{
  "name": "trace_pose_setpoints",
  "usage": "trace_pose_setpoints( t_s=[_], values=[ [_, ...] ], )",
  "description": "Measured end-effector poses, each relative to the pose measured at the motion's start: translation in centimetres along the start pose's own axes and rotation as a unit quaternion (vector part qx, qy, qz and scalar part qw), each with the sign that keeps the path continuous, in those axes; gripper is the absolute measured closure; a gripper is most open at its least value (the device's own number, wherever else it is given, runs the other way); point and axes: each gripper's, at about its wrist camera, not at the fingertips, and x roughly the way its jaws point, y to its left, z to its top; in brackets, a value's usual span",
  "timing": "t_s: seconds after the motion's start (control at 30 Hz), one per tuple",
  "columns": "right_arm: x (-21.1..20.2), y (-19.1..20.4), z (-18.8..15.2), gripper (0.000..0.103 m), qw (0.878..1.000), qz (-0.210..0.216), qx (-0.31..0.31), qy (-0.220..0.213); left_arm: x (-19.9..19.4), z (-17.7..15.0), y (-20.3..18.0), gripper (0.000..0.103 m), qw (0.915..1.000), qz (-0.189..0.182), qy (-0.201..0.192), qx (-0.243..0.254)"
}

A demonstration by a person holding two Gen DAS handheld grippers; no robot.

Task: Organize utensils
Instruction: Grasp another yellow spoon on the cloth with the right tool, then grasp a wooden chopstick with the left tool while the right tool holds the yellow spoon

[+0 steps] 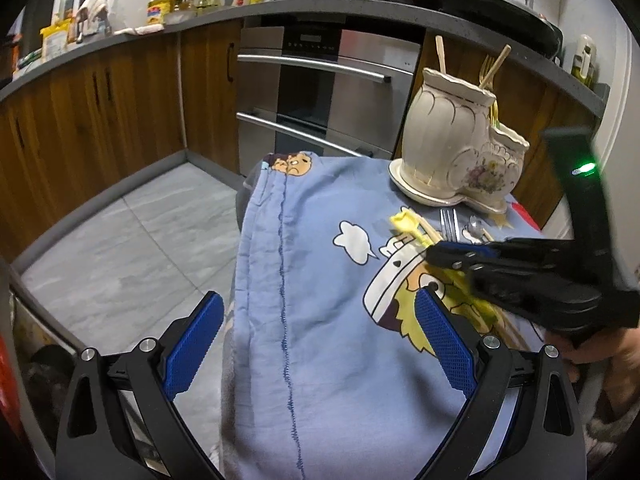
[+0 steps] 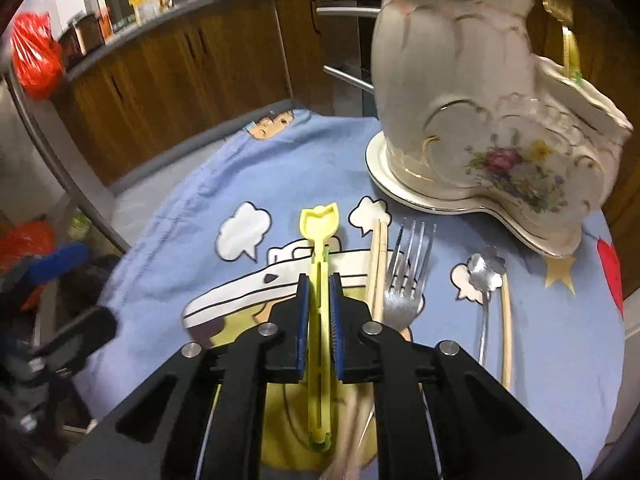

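My right gripper point(image 2: 319, 300) lies low over the blue cloth point(image 2: 180, 200), clenched on the yellow utensil point(image 2: 320, 240), pointing toward twelve o'clock; the ceramic holder point(image 2: 480, 120) stands at two o'clock. My left gripper point(image 1: 320, 340) hovers level, spread wide, holding nothing.

A yellow plastic spoon point(image 2: 320, 240) points toward the cream flowered holder point(image 2: 492, 120). Right of the spoon lie a chopstick point(image 2: 378, 264), a steel fork point(image 2: 408, 268), a small flower-bowled spoon point(image 2: 486, 276) and another chopstick point(image 2: 506, 328), all lying before the holder.
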Motion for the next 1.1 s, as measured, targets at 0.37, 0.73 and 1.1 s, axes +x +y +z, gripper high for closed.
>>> trace_pose_setpoints(
  t_s=[0.37, 0.73, 1.1],
  values=[
    [-8.0, -5.2, -1.9, 0.093, 0.997, 0.027, 0.043, -0.063, 2.7, 1.1, -4.3, 0.008, 0.9986, -0.019, 0.045, 0.021],
    [-9.1, -7.9, -3.4, 0.093, 0.995, 0.022, 0.056, -0.082, 6.7, 2.2, -11.5, 0.036, 0.9922, -0.009, 0.109, 0.06],
    [-9.7, -10.9, -4.4, 0.093, 0.992, 0.031, 0.082, -0.093, 8.3, 2.8, -12.4, 0.058, 0.988, 0.029, 0.126, 0.084]
  ],
)
